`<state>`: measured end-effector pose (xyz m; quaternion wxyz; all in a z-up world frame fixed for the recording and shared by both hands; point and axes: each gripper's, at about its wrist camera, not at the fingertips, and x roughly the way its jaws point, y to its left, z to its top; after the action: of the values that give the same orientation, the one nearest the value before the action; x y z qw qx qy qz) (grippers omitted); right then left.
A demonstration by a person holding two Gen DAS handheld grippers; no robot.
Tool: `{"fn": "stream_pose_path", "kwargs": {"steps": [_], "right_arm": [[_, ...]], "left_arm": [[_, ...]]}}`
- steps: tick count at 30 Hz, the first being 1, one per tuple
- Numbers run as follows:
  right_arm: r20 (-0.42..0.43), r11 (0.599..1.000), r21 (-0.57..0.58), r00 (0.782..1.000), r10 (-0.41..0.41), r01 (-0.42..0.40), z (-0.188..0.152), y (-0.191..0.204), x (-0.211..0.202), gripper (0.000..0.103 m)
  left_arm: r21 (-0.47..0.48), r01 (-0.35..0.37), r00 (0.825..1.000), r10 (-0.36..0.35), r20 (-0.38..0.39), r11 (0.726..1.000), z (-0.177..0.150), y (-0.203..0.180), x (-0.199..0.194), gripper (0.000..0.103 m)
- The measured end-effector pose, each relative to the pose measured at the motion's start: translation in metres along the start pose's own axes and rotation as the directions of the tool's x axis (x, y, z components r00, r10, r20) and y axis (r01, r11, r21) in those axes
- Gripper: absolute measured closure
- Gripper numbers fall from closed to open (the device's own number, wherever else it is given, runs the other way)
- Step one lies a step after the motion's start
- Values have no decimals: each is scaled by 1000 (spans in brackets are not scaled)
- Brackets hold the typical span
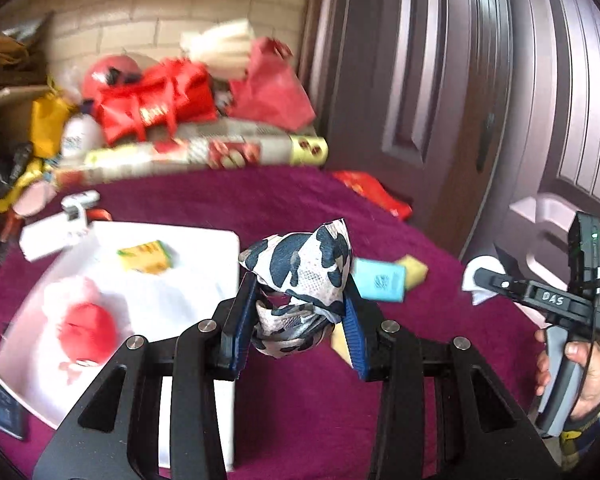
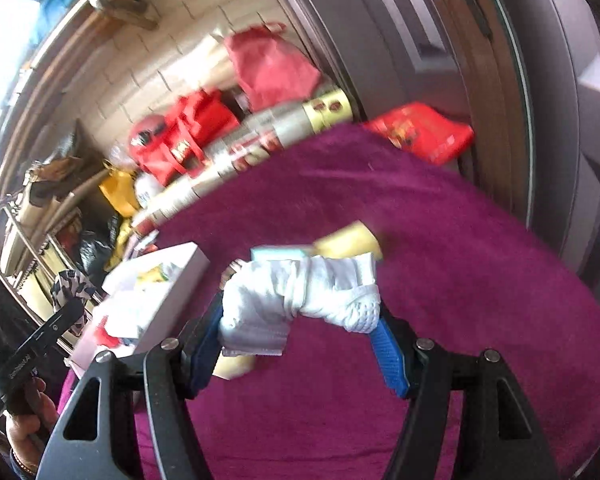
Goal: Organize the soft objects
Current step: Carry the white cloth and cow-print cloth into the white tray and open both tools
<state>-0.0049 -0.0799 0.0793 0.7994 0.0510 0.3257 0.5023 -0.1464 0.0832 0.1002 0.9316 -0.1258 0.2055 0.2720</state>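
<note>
At the bottom centre of the left wrist view, the left gripper [image 1: 300, 320] pinches a knotted black-and-white patterned cloth [image 1: 304, 276] (lifted above the purple tablecloth [image 1: 300, 208]). In its own view's lower centre, the right gripper [image 2: 300, 332] clamps a bundled white cloth [image 2: 300, 296]. Further left lies a white tray [image 1: 204, 264] holding a red soft ball [image 1: 86, 336].
</note>
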Motion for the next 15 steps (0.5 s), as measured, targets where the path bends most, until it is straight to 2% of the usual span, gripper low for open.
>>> {"fn": "stream_pose_path", "kwargs": {"steps": [3,8,15], "right_arm": [[47,999,-35,999,8,-6,8,16,-13,36],[110,998,-55,993,34,-28,18,31,-27,36],[115,994,-94,991,63,-52,24,52,-24,36]], "left_arm": [[-2,-46,997,46,66,999,8,12,-26,64],[-64,-128,975,138,176,990,22,48,-73,64],[-167,-180,946,217,242,969,19,88,-115,64]]}}
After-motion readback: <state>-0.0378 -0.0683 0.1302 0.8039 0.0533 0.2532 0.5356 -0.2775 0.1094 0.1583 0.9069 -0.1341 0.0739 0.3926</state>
